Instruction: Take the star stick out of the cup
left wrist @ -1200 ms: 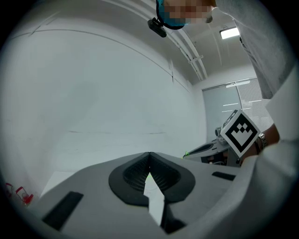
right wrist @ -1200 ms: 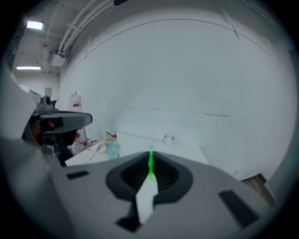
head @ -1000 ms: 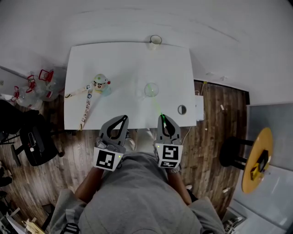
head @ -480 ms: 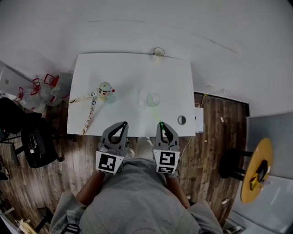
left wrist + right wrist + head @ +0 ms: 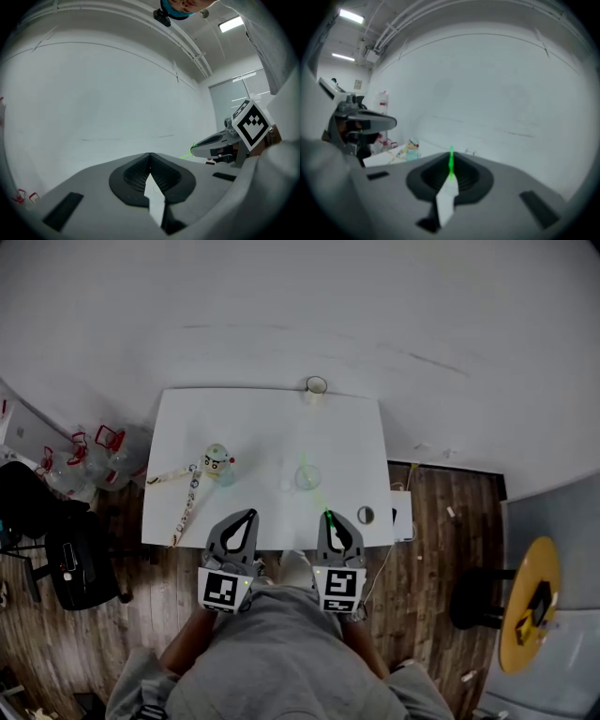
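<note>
My right gripper (image 5: 329, 515) is shut on a thin green star stick (image 5: 316, 488) near the table's front edge. From above, the stick's far end overlaps the clear cup (image 5: 307, 477). In the right gripper view a short green length of stick (image 5: 451, 157) pokes out of the shut jaws of the right gripper (image 5: 451, 164) against the wall. In the left gripper view it shows free in the air at the right gripper's tip (image 5: 194, 151). My left gripper (image 5: 247, 515) (image 5: 150, 154) is shut on nothing, beside the right one.
On the white table (image 5: 347, 427) a small doll-like figure (image 5: 217, 463) stands at the left with printed strips (image 5: 183, 495) beside it. A small cup (image 5: 316, 385) sits at the far edge, and a round object (image 5: 366, 515) at the front right corner. Jugs (image 5: 98, 460) stand left of the table.
The head view has pulled back, so the table looks smaller and farther. Both grippers stay shut by the table's front edge, the right one still holding the green stick.
</note>
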